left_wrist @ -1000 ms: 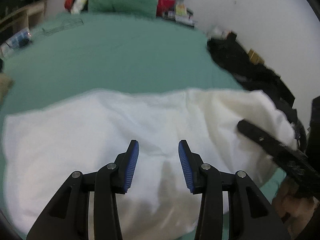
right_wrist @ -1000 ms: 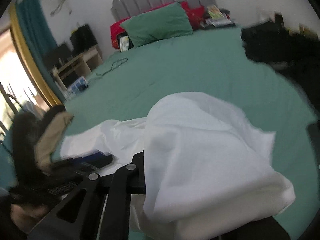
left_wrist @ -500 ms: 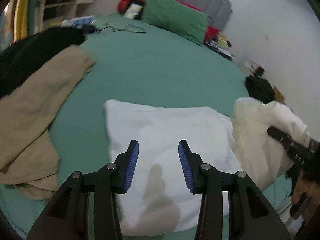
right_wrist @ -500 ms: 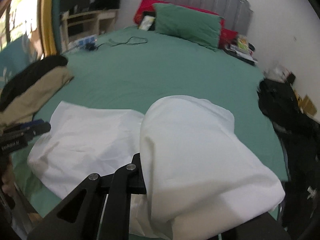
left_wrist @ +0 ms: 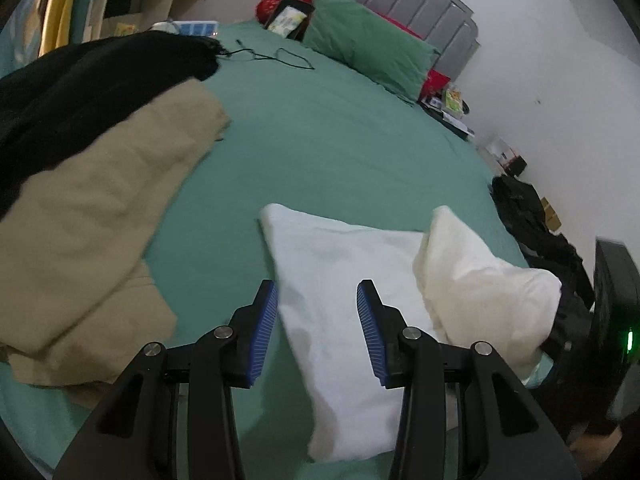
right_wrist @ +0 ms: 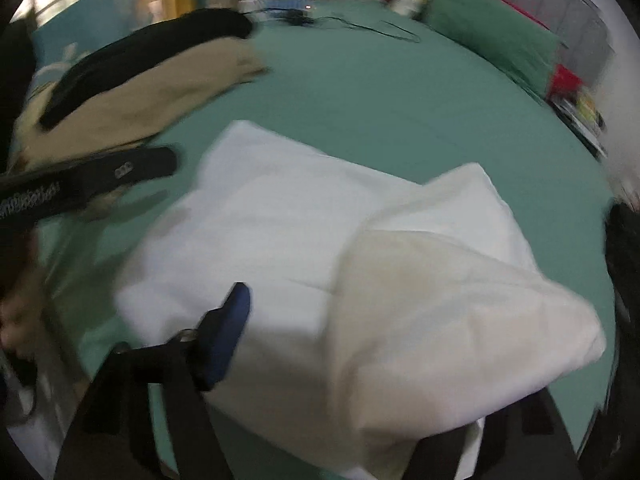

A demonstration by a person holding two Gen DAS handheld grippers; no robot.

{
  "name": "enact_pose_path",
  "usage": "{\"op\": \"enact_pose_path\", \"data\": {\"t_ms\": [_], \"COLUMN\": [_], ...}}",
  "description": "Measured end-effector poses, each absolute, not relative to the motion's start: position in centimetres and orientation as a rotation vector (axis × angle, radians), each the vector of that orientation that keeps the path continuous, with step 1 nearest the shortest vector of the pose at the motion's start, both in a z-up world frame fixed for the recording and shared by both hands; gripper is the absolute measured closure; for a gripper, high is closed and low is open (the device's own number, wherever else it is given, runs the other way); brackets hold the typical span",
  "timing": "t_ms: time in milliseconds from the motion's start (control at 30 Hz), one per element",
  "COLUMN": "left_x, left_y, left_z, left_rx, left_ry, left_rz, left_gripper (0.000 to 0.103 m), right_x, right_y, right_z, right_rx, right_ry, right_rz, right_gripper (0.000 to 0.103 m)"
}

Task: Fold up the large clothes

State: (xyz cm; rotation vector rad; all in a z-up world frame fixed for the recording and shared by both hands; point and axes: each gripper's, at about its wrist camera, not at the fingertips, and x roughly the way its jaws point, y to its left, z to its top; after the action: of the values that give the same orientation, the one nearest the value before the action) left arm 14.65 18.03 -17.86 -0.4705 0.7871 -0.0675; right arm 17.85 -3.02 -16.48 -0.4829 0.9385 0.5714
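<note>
- The white garment lies on the green bed, near its close edge. The left tongs hover just above it, blue pads spread wide with nothing between them; the cloth's left edge runs beneath the gap.
- The right tongs sit at the garment's right end. A raised fold drapes over the right finger and hides it, so only the left blue pad shows — whether they pinch the cloth I cannot tell.
- Half a second ago the right tongs' left finger was buried in the draped cloth; now its blue pad stands clear of it. The left view has swung, so more of the tan garment and the black one appears on the left.
- The garment looks plain white — flat on its left part, with the right part lifted in a puffy, cream-tinted fold. The right view is blurred.
- A green pillow rests at the headboard, well apart from the cloth.
</note>
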Motion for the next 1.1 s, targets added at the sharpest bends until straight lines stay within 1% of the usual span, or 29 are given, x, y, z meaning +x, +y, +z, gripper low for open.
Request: {"op": "enact_pose_path", "data": {"t_ms": [100,267,367,500,533,567,600,633,733,867,933,967,1000,1033,1100], "left_x": [14.2,13.8,14.2,15.2,15.4,15.7,16.1,16.2,18.3,20.5,20.7,20.8,20.7,20.7,19.9], "left_y": [20.1,22.4,22.1,20.3,19.7,19.0,18.4,18.0,15.8,12.5,11.3,10.9,10.6,10.6,11.3], "left_z": [-17.4,-16.6,-16.7,-16.8,-16.6,-16.4,-16.2,-16.2,-16.7,-19.0,-20.2,-20.9,-21.3,-21.4,-20.4], "left_rx": [-0.521,-0.575,-0.599,-0.604,-0.592,-0.576,-0.564,-0.556,-0.482,-0.314,-0.272,-0.268,-0.271,-0.271,-0.277], "left_ry": [0.776,0.751,0.776,0.809,0.807,0.802,0.800,0.800,0.851,0.968,1.023,1.044,1.056,1.062,1.008], "left_rz": [-0.054,-0.024,-0.069,-0.146,-0.161,-0.174,-0.183,-0.191,-0.215,-0.164,-0.185,-0.209,-0.225,-0.229,-0.200], "left_gripper": [0.059,0.059,0.059,0.059,0.059,0.056,0.046,0.043,0.042,0.042,0.043,0.051,0.085,0.098,0.098], "right_x": [15.9,13.3,11.4,9.8,9.4,9.2,9.1,9.0,9.2,10.9,12.0,12.7,13.5,14.1,14.9], "right_y": [-1.0,1.2,2.1,2.0,1.6,1.0,0.1,-0.5,-3.4,-9.2,-12.2,-14.1,-15.5,-17.3,-19.3], "right_z": [-16.6,-17.0,-17.4,-18.5,-18.4,-17.9,-17.4,-17.0,-15.4,-13.3,-13.0,-13.0,-13.2,-13.7,-14.6], "right_rx": [-0.571,-0.652,-0.737,-0.798,-0.780,-0.741,-0.710,-0.678,-0.561,-0.341,-0.227,-0.149,-0.093,-0.029,0.052], "right_ry": [0.872,0.839,0.804,0.807,0.808,0.809,0.806,0.800,0.783,0.777,0.783,0.794,0.805,0.827,0.852], "right_rz": [0.629,0.759,0.809,0.829,0.829,0.831,0.828,0.820,0.780,0.674,0.607,0.562,0.525,0.473,0.413], "right_gripper": [0.030,0.029,0.025,0.025,0.025,0.025,0.025,0.025,0.025,0.024,0.025,0.025,0.024,0.024,0.025]}}
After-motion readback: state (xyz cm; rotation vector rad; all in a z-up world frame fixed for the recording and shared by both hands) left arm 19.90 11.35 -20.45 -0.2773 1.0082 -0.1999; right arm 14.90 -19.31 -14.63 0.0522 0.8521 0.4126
